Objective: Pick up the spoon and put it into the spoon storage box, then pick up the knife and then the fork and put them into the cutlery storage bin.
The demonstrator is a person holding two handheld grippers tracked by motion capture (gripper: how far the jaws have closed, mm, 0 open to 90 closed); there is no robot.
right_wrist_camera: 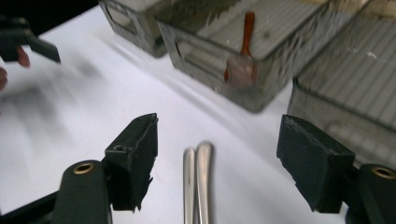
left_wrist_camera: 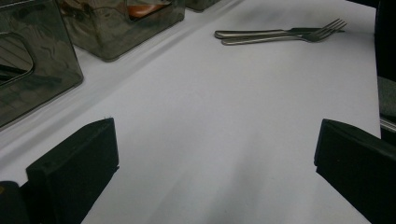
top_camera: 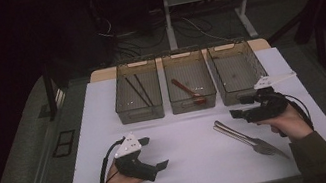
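Room dark, lit mainly over the work area. White table top (top_camera: 107,132) on a pale wooden board, its edge showing at the far side. Grey floor (top_camera: 26,161) all round. Behind the table, a white-framed stand (top_camera: 167,14) with loose cables (top_camera: 141,37) on the floor beneath. Dark posts (top_camera: 50,91) flank both sides.

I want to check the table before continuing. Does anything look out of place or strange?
Two forks lie loose on the white table instead of in a bin. The right bin looks empty. The right gripper has open jaws above their handles.
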